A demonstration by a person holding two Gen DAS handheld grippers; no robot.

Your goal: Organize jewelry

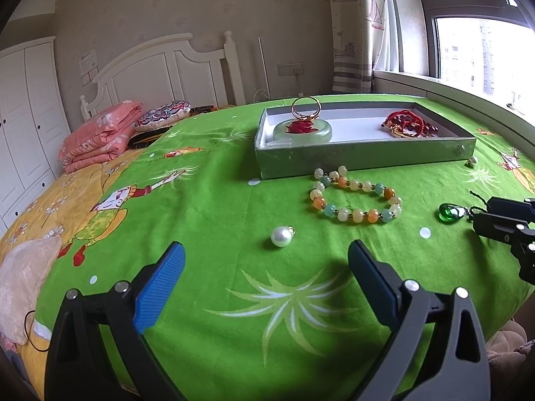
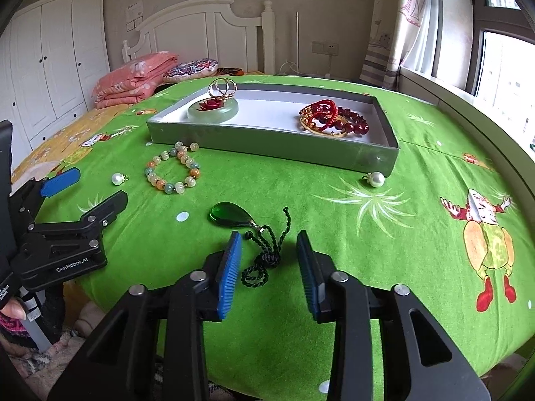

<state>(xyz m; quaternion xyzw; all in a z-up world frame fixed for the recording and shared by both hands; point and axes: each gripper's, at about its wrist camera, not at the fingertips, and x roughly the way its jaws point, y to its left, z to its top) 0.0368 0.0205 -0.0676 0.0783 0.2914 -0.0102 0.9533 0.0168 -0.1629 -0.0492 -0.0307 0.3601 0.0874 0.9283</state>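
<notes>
A grey tray [image 1: 364, 158] [image 2: 274, 148] on the green blanket holds a jade bangle [image 1: 302, 132] [image 2: 213, 111] with a red piece and gold rings, and red bead bracelets [image 1: 409, 123] [image 2: 334, 118]. In front of it lie a pastel bead bracelet [image 1: 354, 197] [image 2: 174, 172], a pearl [image 1: 280, 236] [image 2: 117, 178], a second pearl [image 1: 472, 161] [image 2: 377, 178] and a green pendant [image 1: 451, 213] [image 2: 232, 215] on a dark cord [image 2: 264, 255]. My left gripper [image 1: 265, 260] [image 2: 97, 187] is open just short of the first pearl. My right gripper [image 2: 269, 250] [image 1: 485, 217] is open around the cord.
The green blanket [image 2: 384, 234] covers a bed with a white headboard [image 1: 174, 67]. Folded pink bedding [image 1: 100, 133] and a patterned cushion [image 1: 164, 115] lie at the far left. A window sill [image 1: 468, 90] runs along the right. A hand [image 2: 13, 310] shows at the lower left.
</notes>
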